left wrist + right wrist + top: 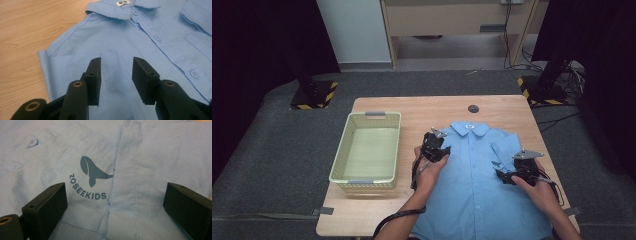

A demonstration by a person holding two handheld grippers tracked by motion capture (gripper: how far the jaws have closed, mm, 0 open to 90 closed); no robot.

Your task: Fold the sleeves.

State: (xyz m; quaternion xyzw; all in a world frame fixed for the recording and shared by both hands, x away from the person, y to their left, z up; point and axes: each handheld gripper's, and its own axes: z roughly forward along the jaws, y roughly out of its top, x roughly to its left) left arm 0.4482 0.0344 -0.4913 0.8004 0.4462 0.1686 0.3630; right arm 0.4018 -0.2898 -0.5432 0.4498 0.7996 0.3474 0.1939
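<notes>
High view: shirt (pixel 477 175) flat on table (pixel 422 107), basket (pixel 368 150) off left; left gripper (pixel 116 80) spread over folded sleeve, should bite its edge squarely; right gripper (pixel 113 202) spread wide above whale pocket, the fold's underside hidden, the hem cut off below.

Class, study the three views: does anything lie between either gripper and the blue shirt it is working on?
Nothing visible does. The left gripper hangs open directly over the blue shirt near its folded sleeve, with bare cloth between the jaws. The right gripper is open over the chest pocket, again with bare cloth beneath it.
</notes>
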